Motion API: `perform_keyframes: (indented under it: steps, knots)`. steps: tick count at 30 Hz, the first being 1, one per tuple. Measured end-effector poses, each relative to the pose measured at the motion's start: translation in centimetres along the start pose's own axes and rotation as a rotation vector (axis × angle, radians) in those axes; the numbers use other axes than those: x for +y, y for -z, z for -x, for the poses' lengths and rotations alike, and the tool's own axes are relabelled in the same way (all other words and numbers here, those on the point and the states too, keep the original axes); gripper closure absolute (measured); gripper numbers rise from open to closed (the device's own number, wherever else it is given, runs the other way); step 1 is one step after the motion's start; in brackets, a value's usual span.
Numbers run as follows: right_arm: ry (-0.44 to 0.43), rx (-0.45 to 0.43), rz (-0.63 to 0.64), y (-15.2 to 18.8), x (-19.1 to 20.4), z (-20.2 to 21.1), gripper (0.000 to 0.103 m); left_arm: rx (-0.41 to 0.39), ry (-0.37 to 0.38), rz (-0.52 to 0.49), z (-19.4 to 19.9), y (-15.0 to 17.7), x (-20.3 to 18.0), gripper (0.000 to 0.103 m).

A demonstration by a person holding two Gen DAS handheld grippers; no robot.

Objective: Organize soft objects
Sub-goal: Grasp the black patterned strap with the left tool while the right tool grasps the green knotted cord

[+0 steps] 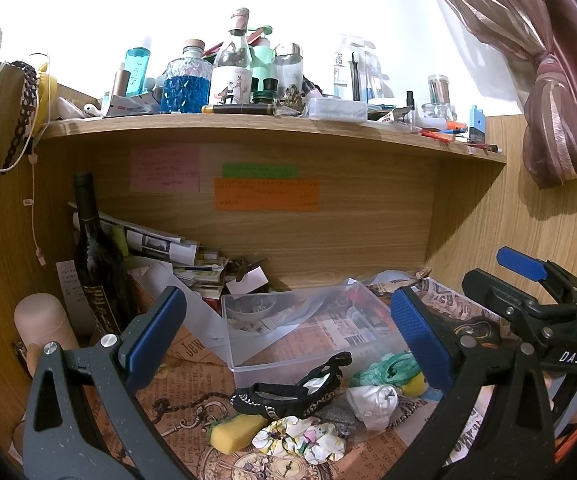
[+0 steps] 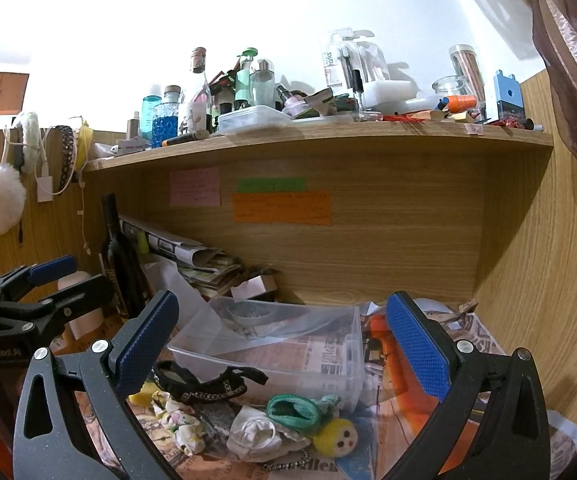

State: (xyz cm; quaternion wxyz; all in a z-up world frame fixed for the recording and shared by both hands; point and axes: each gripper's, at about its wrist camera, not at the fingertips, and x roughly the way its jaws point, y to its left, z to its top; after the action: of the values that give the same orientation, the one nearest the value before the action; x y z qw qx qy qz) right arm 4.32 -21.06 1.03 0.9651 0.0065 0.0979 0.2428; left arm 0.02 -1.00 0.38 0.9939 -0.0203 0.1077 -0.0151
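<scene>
**Left wrist view and right wrist view: both jaws wide over the soft pile, nothing picked yet**

Left wrist view: the left gripper [image 1: 288,330] hangs with its jaws spread wide and holding nothing. Between them, at 6 o'clock, the soft things lie heaped on the paper-covered bench [image 1: 184,364]: a black lace band [image 1: 288,390], a floral scrunchie [image 1: 300,438], a yellow sponge [image 1: 234,432], a white cloth bundle [image 1: 372,402] and a green scrunchie [image 1: 384,370]. The clear plastic box [image 1: 308,332] sits just behind them toward 12 o'clock, its open top turned to the pile, probably so that it can take them. The right gripper [image 1: 528,288] shows at 3 o'clock, beside and above the heap.

Right wrist view: the right gripper [image 2: 284,344] is likewise spread wide and empty. The same heap lies at 6 o'clock, with the green scrunchie [image 2: 294,410] and a yellow plush toy [image 2: 338,436] nearest its centre line, touching the white cloth bundle [image 2: 258,434]; the black lace band [image 2: 204,386] rests against the box [image 2: 272,344] front. The left gripper [image 2: 44,280] waits at 9 o'clock. Judging by this aim, the green scrunchie looks the likeliest first pick.
</scene>
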Motion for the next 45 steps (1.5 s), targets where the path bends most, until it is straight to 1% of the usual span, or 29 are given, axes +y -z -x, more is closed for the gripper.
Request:
perform_keyframes:
  steps: [16,20,24,27,32,36,39,42,45]
  knots:
    - [-0.007,0.002,-0.001,0.0,0.1,-0.1,0.0,0.006,0.006,0.01,-0.1,-0.3,0.3,0.0]
    - [-0.008,0.014,0.004,0.2,0.2,-0.5,0.0,0.02,0.01,0.011,-0.6,0.0,0.6,0.0]
    - [-0.01,0.037,0.008,0.7,-0.1,-1.0,0.0,0.054,0.026,0.009,-1.1,0.6,0.9,0.0]
    - [-0.006,0.073,0.011,1.4,-0.5,-1.5,0.0,0.093,0.016,0.002,-1.8,1.5,1.3,0.0]
    - [0.006,0.175,0.004,3.4,-1.8,-3.2,0.0,0.22,0.006,-0.004,-4.0,3.8,2.3,0.0]
    - [0.005,0.272,-0.006,5.3,-2.7,-4.6,0.0,0.318,0.017,0.006,-5.9,5.9,2.9,0.0]
    - [0.004,0.33,-0.003,6.4,-3.1,-5.5,0.0,0.382,0.038,0.018,-7.2,7.2,3.0,0.0]
    - [-0.008,0.379,-0.007,7.3,-3.5,-6.5,0.004,0.445,0.07,0.035,-8.9,8.5,2.8,0.0]
    - [-0.033,0.42,-0.016,8.1,-3.6,-7.6,0.011,0.486,0.084,0.039,-10.1,9.4,2.5,0.0]
